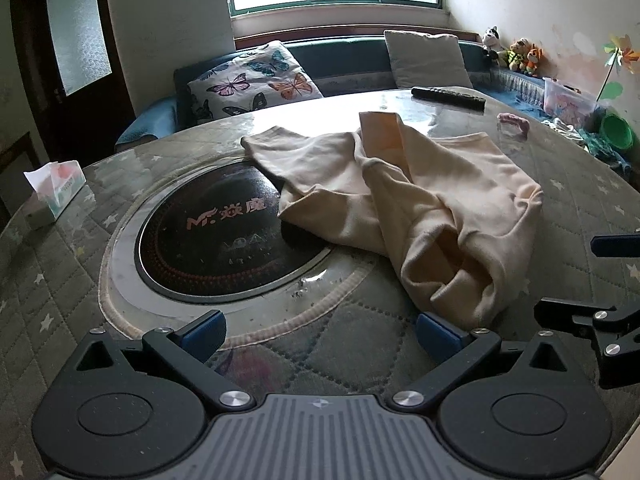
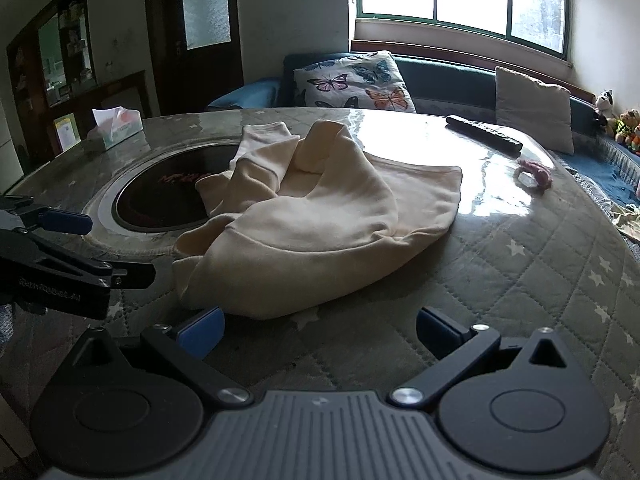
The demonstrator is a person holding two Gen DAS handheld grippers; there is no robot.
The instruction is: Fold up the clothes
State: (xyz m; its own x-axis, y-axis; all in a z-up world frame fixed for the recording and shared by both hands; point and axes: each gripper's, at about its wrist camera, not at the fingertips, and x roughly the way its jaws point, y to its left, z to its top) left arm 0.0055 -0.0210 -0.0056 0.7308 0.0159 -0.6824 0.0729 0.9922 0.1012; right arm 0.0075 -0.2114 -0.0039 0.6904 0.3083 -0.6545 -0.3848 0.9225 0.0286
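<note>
A cream sweatshirt point(image 1: 420, 204) lies crumpled on the round table, partly over the black cooktop; it also shows in the right wrist view point(image 2: 312, 224). My left gripper point(image 1: 320, 334) is open and empty, low over the table just short of the garment's near hem. My right gripper point(image 2: 318, 332) is open and empty, its left pad close to the garment's near edge. Each gripper shows at the other view's edge: the right one point(image 1: 600, 280) and the left one point(image 2: 76, 248).
A black round cooktop point(image 1: 224, 240) is set in the quilted table point(image 1: 60, 300). A tissue box point(image 1: 52, 196) stands at the left, a remote point(image 1: 448, 98) and a pink hair tie point(image 1: 514, 122) at the far side. A sofa with cushions point(image 1: 252, 80) lies behind.
</note>
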